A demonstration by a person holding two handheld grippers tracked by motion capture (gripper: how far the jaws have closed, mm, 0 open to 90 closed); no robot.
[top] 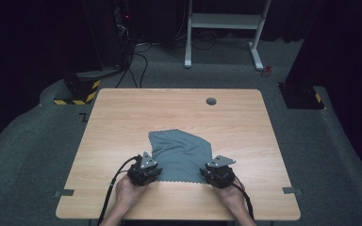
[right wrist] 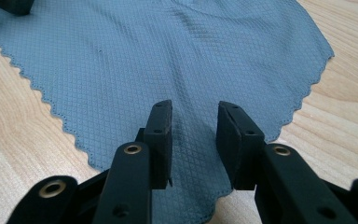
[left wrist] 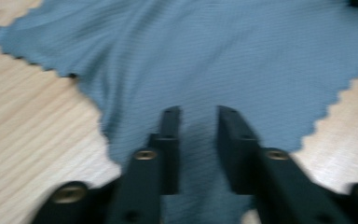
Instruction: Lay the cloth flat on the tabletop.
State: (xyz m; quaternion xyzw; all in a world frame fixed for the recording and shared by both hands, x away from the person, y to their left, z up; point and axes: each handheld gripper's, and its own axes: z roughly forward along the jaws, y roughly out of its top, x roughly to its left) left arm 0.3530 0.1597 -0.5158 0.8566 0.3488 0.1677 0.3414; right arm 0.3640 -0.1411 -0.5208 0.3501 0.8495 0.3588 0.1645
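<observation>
1. Grey-blue cloth (top: 181, 154) lying flat on the light wooden table (top: 122, 117) in the high view, slightly rumpled, toward the near half and about midway across. Far right corner cut at a slant; near edge zigzag-trimmed.
2. Same view: left gripper (top: 152, 175) at the cloth's near left corner and right gripper (top: 209, 175) at its near right corner, each held by a hand (top: 128, 190) coming in from the bottom edge. Black cable (top: 115, 179) trailing back from the left one. Small grey round cap (top: 211, 101) set in the table near its far edge, well apart from the cloth.
3. Left gripper view, somewhat blurred: 2 black jaws parted by a narrow gap, low over the cloth (left wrist: 205, 60) with a corner of it passing between and under them. Pads not seen pressing the fabric, so nothing clamped. Bare wood on both sides.
4. Right gripper view, sharp: 2 black jaws parted a little wider, with the diamond-weave cloth (right wrist: 168, 60) running between them and a soft crease leading away from the gap. Pads clear of the fabric, nothing gripped. Scalloped edge visible on both sides, wood beyond it.
</observation>
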